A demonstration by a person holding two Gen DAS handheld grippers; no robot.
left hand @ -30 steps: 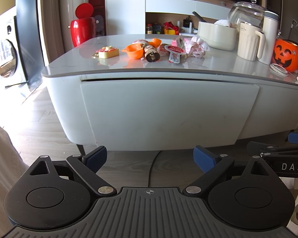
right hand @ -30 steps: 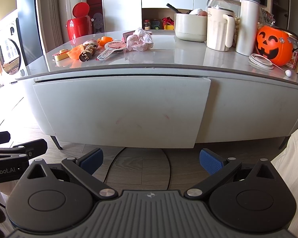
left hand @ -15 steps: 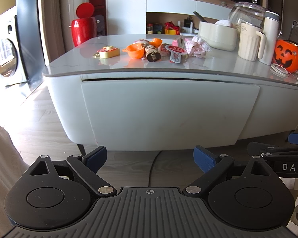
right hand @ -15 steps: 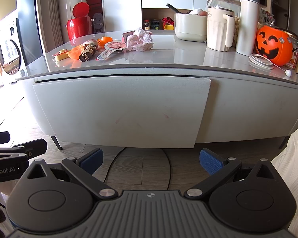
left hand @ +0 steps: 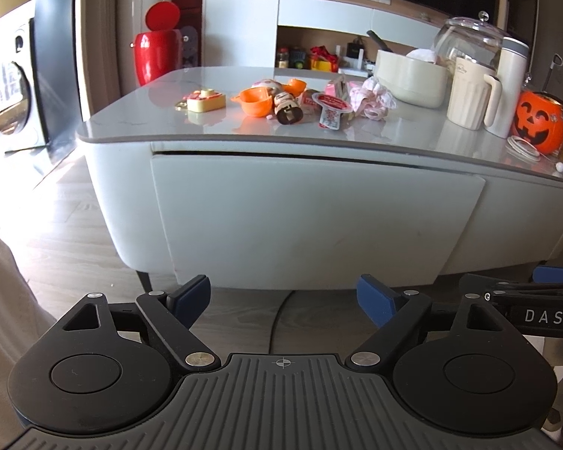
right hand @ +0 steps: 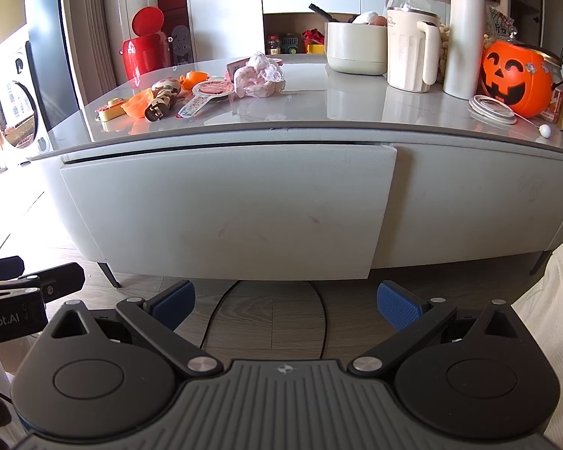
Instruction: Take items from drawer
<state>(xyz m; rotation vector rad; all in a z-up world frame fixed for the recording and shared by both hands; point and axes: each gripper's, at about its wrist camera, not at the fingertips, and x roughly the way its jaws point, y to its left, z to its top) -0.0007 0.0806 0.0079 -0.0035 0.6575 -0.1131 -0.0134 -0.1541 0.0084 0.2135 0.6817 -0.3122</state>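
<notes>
A white drawer front fills the side of a low rounded table and stands closed, with a thin dark gap under the grey tabletop. Its contents are hidden. On top lie small items: a yellow toy block, an orange cup, a brown-capped bottle, a red-white packet and crumpled pink cloth. My left gripper and right gripper hover open and empty, low above the floor, short of the drawer.
At the table's right stand a cream bowl, a cream jug, a tall white flask and an orange pumpkin bucket. A red bin stands behind. A dark cable lies on the wooden floor.
The left view has crept slightly forward and tilted. The right gripper has stayed still. Both stay open.
</notes>
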